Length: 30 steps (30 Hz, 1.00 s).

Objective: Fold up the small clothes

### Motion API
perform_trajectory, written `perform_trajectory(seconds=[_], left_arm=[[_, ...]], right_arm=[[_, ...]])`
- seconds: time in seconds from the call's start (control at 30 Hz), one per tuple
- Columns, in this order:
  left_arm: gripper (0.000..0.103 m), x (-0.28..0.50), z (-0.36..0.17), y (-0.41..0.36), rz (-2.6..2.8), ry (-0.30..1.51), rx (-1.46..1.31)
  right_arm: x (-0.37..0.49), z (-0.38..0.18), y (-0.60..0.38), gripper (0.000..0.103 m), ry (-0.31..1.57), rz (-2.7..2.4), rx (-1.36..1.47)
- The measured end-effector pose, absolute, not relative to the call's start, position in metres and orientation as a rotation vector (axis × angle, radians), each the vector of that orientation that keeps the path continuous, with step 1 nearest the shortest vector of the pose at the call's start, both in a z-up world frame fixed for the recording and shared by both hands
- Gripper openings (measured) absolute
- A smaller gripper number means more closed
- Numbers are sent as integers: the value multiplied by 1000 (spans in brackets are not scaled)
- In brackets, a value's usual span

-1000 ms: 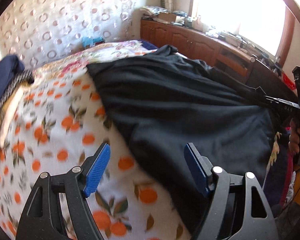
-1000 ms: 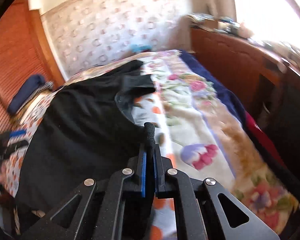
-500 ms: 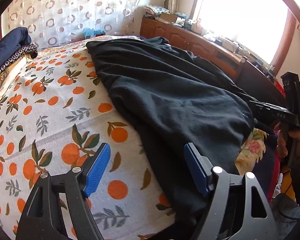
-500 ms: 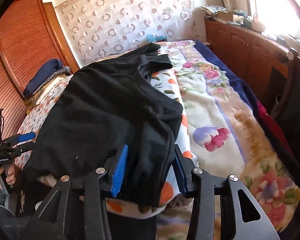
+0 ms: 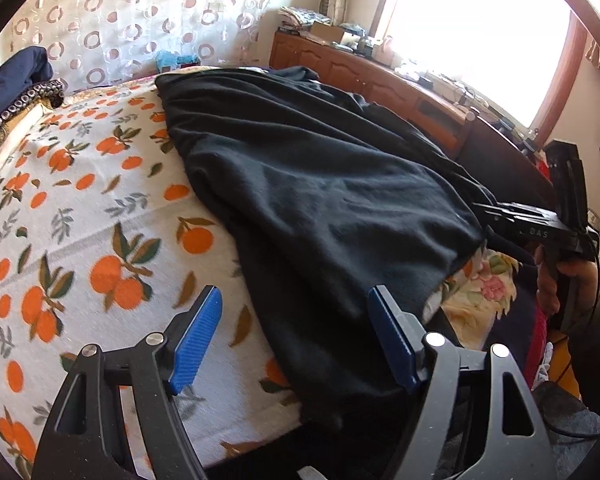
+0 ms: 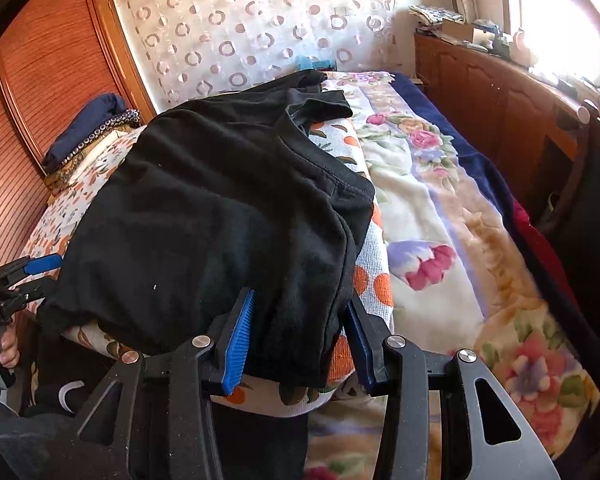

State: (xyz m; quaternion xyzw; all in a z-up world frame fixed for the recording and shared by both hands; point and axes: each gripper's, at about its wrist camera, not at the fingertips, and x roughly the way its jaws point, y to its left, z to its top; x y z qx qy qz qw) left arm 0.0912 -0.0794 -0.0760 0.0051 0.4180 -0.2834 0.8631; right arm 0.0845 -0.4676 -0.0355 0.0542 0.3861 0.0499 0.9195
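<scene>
Fabric of the black T-shirt (image 6: 220,216) lies loose between the parted right gripper (image 6: 300,340) pads and beside the wide-open left gripper (image 5: 296,344), so both should pinch only 1 hem layer.

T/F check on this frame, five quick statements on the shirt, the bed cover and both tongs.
1. The black shirt lies on the orange-print cover. True.
2. The left tongs are clamped shut on a sock. False: they stand wide open, with the shirt's near edge lying between the pads, unpinched; no sock in view.
3. The right tongs stand open around the shirt's near corner. True: their jaws have just been opening, cloth still between them.
4. The shirt is folded into a neat small square. False: it is spread out and rumpled across the bed.
5. A floral blanket lies beside the orange-print cover. True.
</scene>
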Motion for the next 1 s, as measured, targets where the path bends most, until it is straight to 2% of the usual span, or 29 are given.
perform_trajectory(seconds=[0.47, 0.57, 0.63, 0.67, 0.73, 1.0], left_arm=[[76, 74, -78, -97, -660, 877, 12], [63, 73, -78, -100, -667, 869, 1], [38, 74, -78, -102, -651, 867, 19], [32, 75, -79, -103, -643, 869, 28], [9, 76, -78, -100, -641, 873, 30], [6, 75, -64, -88, -657, 854, 2]], right_arm=[[82, -35, -466, 43, 777, 115, 77], [80, -33, -465, 43, 760, 121, 52], [78, -31, -467, 43, 751, 132, 58], [77, -31, -467, 43, 751, 140, 61], [77, -33, -467, 43, 763, 146, 53], [83, -38, -463, 43, 805, 124, 18]])
